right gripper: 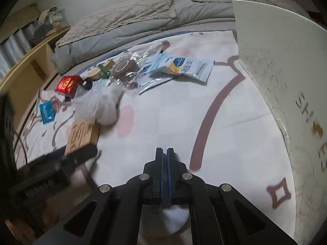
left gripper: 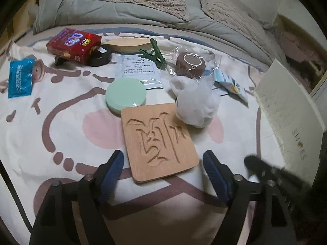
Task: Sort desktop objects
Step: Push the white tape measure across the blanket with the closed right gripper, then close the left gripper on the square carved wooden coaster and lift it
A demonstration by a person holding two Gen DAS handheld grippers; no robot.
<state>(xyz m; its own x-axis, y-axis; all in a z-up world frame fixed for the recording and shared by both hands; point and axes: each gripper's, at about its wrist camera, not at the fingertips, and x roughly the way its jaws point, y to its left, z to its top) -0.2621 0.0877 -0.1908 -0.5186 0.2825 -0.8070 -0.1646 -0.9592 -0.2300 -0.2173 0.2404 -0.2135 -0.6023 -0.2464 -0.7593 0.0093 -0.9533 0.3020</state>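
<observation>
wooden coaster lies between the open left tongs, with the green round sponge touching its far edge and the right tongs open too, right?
Not quite: the right tongs are shut, pads pressed together with nothing between them, as the right wrist view shows. The rest holds: the wooden coaster lies between the open left tongs, with the green sponge at its far edge.

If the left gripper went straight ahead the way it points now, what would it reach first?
The carved wooden coaster: its near edge already lies between the open left gripper fingers. The green round sponge sits just behind it. Height above the coaster is unclear.
</observation>
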